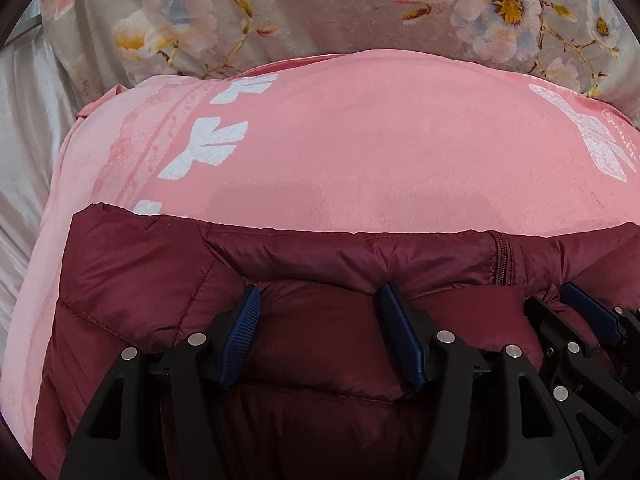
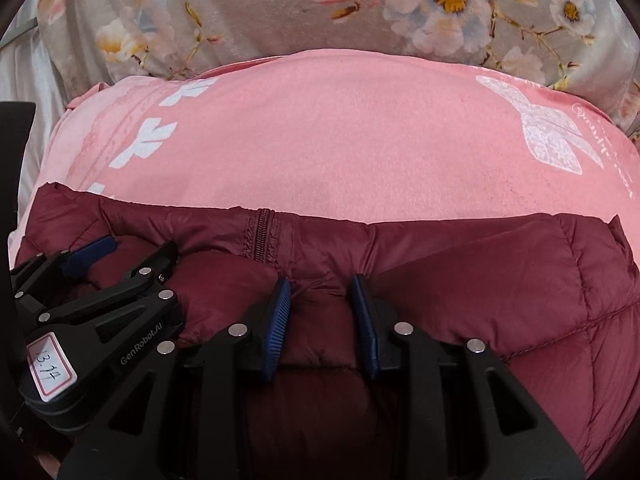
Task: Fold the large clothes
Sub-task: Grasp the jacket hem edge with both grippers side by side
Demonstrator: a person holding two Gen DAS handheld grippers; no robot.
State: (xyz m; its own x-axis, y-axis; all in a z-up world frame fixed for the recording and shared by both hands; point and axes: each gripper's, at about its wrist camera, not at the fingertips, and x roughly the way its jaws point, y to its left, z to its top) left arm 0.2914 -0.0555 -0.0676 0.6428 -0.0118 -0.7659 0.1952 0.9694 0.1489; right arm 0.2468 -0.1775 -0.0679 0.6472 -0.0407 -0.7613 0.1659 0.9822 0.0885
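A maroon quilted puffer jacket point(image 1: 140, 264) lies on a pink blanket point(image 1: 360, 152), its folded top edge and zipper point(image 1: 500, 256) running across the view. My left gripper point(image 1: 316, 292) is shut on a thick puffy fold of the jacket just below that edge, and the fabric puckers at both blue pads. In the right wrist view my right gripper point(image 2: 320, 284) pinches a narrower fold of the jacket point(image 2: 500, 272) right of the zipper point(image 2: 262, 236). The two grippers sit side by side: the right gripper point(image 1: 560, 300) shows at the left view's edge, the left gripper point(image 2: 132, 248) at the right view's edge.
The pink blanket point(image 2: 340, 140) carries white bow prints and spreads beyond the jacket. Behind it lies a grey floral bed cover point(image 1: 320, 8). A pale satin sheet point(image 1: 24, 120) shows at the far left.
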